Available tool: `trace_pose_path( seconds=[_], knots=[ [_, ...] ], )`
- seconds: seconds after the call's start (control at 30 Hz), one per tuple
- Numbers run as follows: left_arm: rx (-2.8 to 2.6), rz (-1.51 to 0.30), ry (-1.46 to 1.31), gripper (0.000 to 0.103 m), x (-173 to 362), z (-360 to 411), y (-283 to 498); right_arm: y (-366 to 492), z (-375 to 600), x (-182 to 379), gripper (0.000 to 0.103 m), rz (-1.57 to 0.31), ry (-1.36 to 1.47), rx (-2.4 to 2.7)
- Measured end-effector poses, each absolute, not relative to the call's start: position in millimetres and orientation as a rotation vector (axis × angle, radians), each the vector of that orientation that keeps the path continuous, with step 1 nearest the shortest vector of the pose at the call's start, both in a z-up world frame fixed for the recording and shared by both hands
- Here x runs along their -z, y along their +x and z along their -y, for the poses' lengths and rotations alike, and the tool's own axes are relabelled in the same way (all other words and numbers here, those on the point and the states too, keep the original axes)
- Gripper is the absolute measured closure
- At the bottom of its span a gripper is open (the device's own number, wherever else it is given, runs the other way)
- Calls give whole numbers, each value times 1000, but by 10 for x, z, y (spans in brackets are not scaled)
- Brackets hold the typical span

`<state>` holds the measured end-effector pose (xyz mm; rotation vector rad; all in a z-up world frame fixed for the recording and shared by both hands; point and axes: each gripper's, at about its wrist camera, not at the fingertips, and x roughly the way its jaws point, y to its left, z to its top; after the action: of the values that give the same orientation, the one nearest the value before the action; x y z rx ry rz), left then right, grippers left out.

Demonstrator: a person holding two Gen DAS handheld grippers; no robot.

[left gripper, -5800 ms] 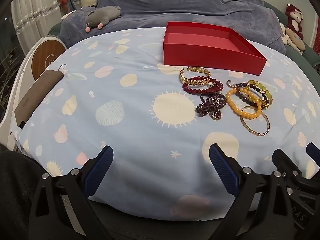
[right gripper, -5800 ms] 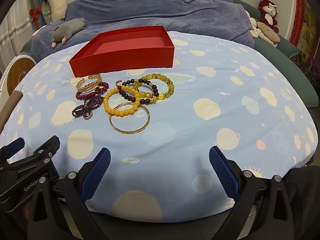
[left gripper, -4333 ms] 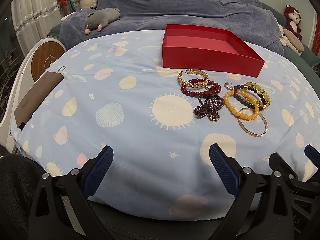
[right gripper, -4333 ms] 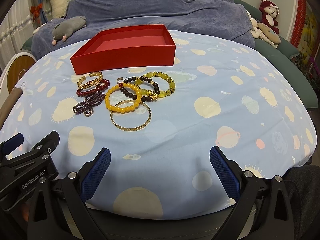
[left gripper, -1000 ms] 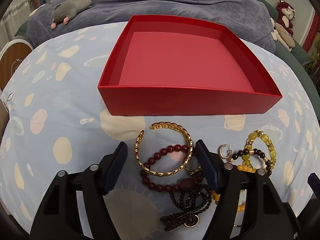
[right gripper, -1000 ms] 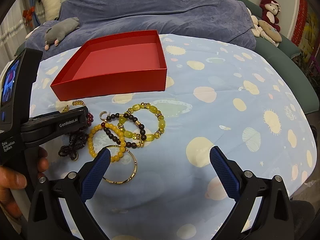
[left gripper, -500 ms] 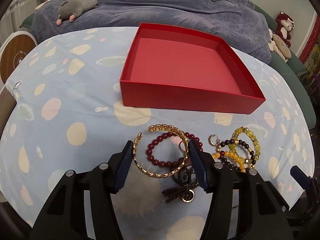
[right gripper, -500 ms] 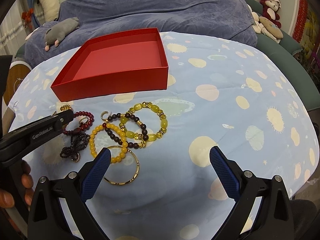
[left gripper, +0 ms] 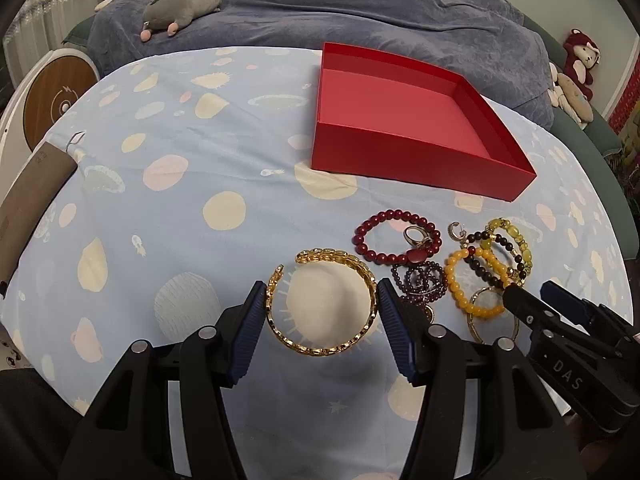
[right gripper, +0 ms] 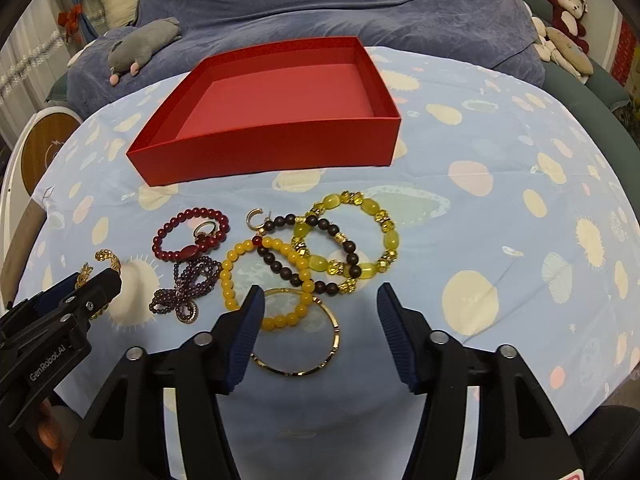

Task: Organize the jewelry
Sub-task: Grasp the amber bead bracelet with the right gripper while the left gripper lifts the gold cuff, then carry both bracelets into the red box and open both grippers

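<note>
My left claw clenching gold cuff between pads, cuff sitting apart from pile. My right claw closing, pads not yet pressing anything; thin gold bangle and orange beads lying partly between jaws. Beyond: purple strand, red beads, dark beads, yellow-green beads clustering on cloth. Farthest: red box sitting open, holding nothing.

Under your work you have a pale blue cloth printed with suns and planets. Behind it a grey-blue blanket carries a grey plush mouse (lying on its side), and a red plush monkey sits at far right.
</note>
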<state>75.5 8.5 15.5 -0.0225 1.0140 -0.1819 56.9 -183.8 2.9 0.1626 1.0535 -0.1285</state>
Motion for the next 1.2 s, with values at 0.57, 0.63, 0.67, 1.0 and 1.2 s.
trace_pose_path(
  seconds=[0.57,0.63,0.67,1.0,1.2],
  knots=[
    [204,-1032,-36,49,-109,-63,755,642,1844,29,96,-1049,170,101],
    [208,-1029,-34,49,-134,-56,755,612,1879,-67,96,-1033,181,95],
    [211,-1027,-35,49,-158,-51,754,600,1895,-123,96,-1023,187,93],
    [266,-982,-21,49,-620,68,1001,765,2042,-802,96,-933,155,28],
    [333,-945,3,49,-900,270,1594,1334,2213,-1097,96,-885,166,-20]
  ],
)
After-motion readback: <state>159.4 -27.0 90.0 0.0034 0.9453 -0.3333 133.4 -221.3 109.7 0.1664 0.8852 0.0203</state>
